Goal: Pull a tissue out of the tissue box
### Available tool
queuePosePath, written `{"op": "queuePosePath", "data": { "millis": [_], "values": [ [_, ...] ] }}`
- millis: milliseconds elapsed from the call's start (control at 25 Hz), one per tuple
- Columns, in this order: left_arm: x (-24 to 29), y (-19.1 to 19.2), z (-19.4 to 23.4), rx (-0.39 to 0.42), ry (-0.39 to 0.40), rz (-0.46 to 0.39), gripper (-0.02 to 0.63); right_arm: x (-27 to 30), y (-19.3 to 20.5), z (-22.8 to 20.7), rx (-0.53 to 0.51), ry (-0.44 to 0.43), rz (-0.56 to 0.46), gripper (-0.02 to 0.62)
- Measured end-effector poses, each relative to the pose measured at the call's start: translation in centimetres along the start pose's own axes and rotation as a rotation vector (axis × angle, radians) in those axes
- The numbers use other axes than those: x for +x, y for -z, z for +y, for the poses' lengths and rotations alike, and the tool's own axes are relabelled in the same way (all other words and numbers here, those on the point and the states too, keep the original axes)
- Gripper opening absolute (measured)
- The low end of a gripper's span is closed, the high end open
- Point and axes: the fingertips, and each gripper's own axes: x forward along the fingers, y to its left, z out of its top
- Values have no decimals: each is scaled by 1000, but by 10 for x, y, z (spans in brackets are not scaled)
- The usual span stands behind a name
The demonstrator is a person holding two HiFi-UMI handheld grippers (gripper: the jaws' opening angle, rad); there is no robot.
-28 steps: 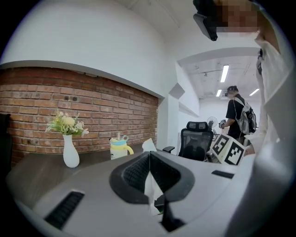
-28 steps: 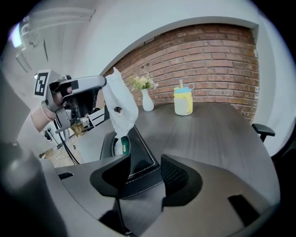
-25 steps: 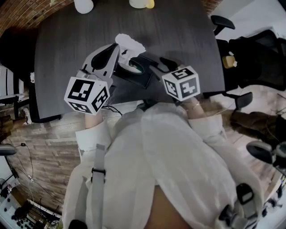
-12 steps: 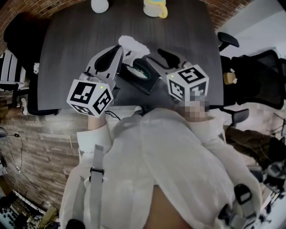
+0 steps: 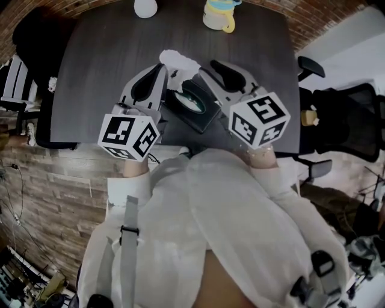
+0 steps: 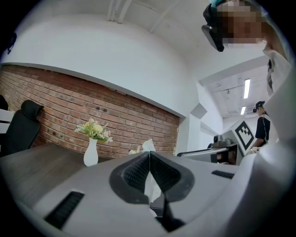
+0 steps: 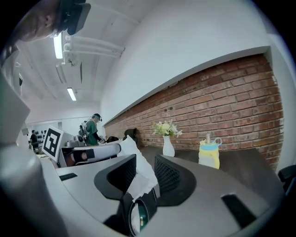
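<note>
**A:** Quick state check. How's the left gripper [image 6: 149, 156]?

**B:** Pressed together on the tissue [image 6: 149, 144]. We see white sheet poking out above the pads and below them.

**A:** And the right gripper [image 7: 145, 161]?

**B:** Its jaws are spread and have just been closing, with the tissue hanging between them. We see a gap at its right-hand pad, so we call it no pinch yet.

**A:** Where's the task's thing?

**B:** The tissue rises from the tissue box [image 5: 194, 107], which is by the near edge of the table [image 5: 102, 54], between the two grippers. The top of the sheet is just far of the box, at the left gripper's tips. In the right gripper view the lower end runs down toward the oval slot. We can't tell if it's free of the slot.

**A:** How do we do this step well?

**B:** Our judgement: hold the left pinch firm and draw up and away in line with the slot. Pull steadily, without jerking, so the sheet doesn't tear.

**A:** What should the right do?

**B:** Either grab the sheet low or go down to pin the box. The box looks light and could ride up with the sheet. We'd avoid tugging the two claws apart. The vase [image 5: 145, 7] and cup [image 5: 218, 15] at the far edge are well apart from all this.
</note>
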Motion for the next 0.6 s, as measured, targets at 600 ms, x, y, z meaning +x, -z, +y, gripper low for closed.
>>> {"op": "queuePosePath", "data": {
  "millis": [600],
  "values": [
    [5,12,-2,-37,-6,6,6,6,-6,10,-18,-62,-34,5]
  ]
}}
